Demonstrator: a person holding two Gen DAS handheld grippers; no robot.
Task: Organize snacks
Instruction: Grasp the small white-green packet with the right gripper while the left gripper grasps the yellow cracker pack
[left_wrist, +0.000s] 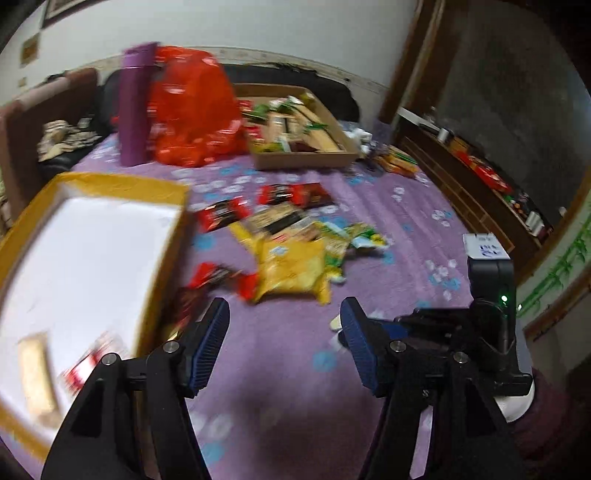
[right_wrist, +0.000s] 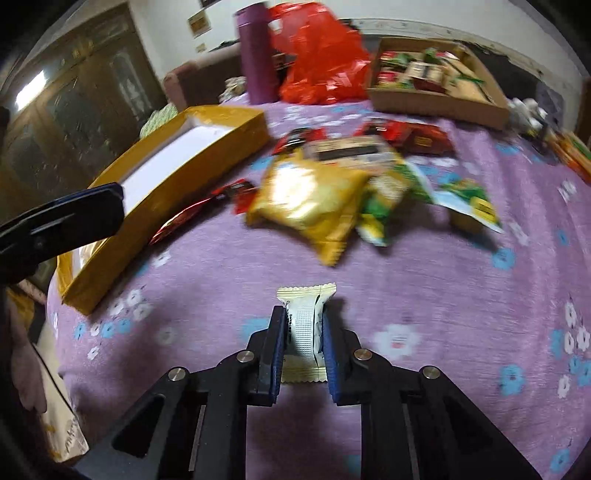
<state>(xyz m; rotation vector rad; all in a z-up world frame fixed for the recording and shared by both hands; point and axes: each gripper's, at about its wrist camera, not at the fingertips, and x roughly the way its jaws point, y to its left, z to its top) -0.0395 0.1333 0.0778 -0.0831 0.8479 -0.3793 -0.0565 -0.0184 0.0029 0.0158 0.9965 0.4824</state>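
Note:
My right gripper (right_wrist: 303, 317) is shut on a small cream snack packet (right_wrist: 305, 325), held just above the purple tablecloth. My left gripper (left_wrist: 284, 314) is open and empty, next to a yellow box (left_wrist: 110, 184) with a white inside that holds a couple of snacks at its near end. The box also shows in the right wrist view (right_wrist: 166, 177). A pile of loose snacks lies mid-table, with a big yellow bag (left_wrist: 291, 266) (right_wrist: 310, 199) in front, green packets (right_wrist: 391, 192) to its right and red packets (left_wrist: 291, 195) behind.
A cardboard tray (left_wrist: 306, 158) (right_wrist: 439, 103) full of snacks stands at the back. A red plastic bag (left_wrist: 192, 110) and a purple bottle (left_wrist: 135, 103) stand left of it. A dark sofa lies beyond the table and shelves run along the right.

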